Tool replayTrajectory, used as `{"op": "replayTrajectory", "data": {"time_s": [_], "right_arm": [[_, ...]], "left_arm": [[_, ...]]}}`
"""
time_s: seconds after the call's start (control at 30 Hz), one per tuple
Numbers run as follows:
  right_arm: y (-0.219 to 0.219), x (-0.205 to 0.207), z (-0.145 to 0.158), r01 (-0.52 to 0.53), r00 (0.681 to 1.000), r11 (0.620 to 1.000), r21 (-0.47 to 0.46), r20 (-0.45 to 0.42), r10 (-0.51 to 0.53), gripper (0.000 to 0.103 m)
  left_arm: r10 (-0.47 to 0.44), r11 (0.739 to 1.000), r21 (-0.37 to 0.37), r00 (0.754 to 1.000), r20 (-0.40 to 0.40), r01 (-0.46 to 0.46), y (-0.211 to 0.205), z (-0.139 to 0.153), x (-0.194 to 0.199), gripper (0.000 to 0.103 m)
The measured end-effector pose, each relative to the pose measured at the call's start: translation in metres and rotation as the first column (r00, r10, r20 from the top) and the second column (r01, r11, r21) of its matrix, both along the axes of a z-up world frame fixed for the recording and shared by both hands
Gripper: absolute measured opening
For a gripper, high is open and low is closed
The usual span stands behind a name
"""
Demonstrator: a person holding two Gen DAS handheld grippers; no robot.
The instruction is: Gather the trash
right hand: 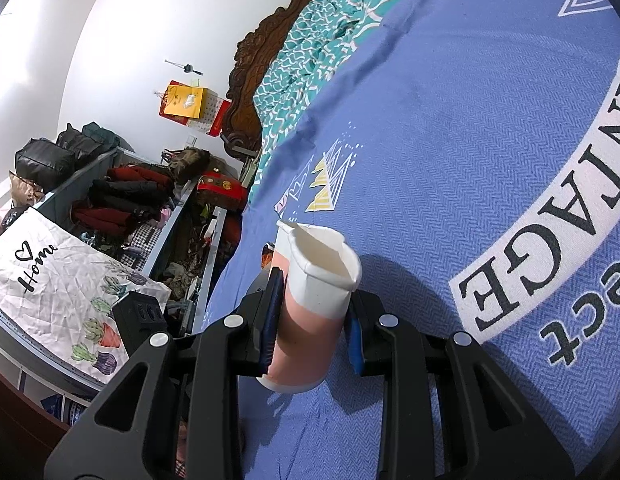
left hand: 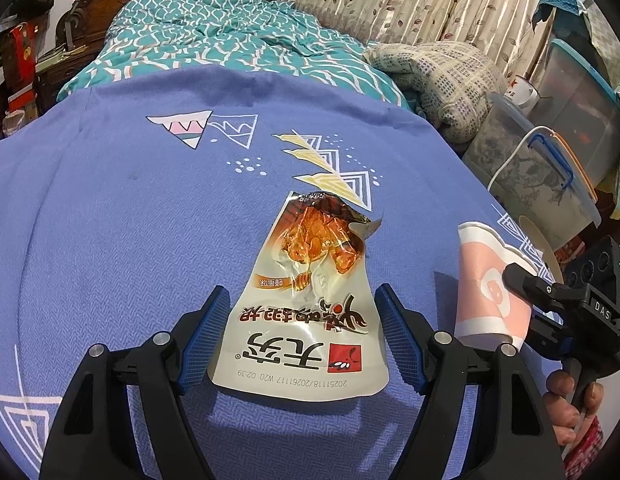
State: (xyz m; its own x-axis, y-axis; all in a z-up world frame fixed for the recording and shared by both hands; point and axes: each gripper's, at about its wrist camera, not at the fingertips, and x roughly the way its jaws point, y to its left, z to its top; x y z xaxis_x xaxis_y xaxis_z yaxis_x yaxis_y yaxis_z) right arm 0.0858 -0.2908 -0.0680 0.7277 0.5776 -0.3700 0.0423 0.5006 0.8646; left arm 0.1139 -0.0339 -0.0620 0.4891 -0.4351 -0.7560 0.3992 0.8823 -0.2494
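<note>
Black plastic tongs (left hand: 301, 340), blue ribbed pads (left hand: 203, 336), silver screws; bare hand (left hand: 566, 408) skin.

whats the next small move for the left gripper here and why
Probably ease the left gripper down and close it on the snack wrapper. Its jaws are open and straddle the wrapper's lower half, which lies flat on the blue bedspread, not yet pinched. The right gripper already clamps the paper cup, so the wrapper looks like the remaining trash.

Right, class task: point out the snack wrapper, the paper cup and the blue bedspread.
snack wrapper (left hand: 305, 320): left wrist view, printed middle of the packet.
paper cup (right hand: 305, 332): right wrist view, pink side wall.
blue bedspread (left hand: 109, 220): left wrist view, bare cloth.
</note>
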Motion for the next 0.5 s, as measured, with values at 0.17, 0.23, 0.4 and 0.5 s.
{"op": "replayTrajectory", "data": {"time_s": [0.17,0.23,0.4,0.5], "right_arm": [[-0.0049,-0.0006,-0.0029,0.000,1.000,1.000,0.000,-0.002,0.000,0.031],[-0.0054,-0.0006,-0.0031,0.000,1.000,1.000,0.000,-0.002,0.000,0.031],[-0.0068,-0.0010,-0.0035,0.001,1.000,1.000,0.002,-0.003,-0.001,0.031],[-0.0070,-0.0010,-0.0033,0.001,1.000,1.000,0.000,-0.003,-0.001,0.031]], "left_arm": [[-0.001,1.000,-0.001,1.000,-0.001,0.001,-0.0009,0.0002,-0.0005,0.071],[0.000,1.000,-0.001,1.000,-0.001,0.000,-0.0007,0.0001,-0.0004,0.071],[-0.001,1.000,0.000,1.000,-0.001,0.001,-0.0010,0.0003,-0.0006,0.071],[0.000,1.000,0.000,1.000,-0.001,0.000,-0.0009,0.0001,-0.0005,0.071]]}}
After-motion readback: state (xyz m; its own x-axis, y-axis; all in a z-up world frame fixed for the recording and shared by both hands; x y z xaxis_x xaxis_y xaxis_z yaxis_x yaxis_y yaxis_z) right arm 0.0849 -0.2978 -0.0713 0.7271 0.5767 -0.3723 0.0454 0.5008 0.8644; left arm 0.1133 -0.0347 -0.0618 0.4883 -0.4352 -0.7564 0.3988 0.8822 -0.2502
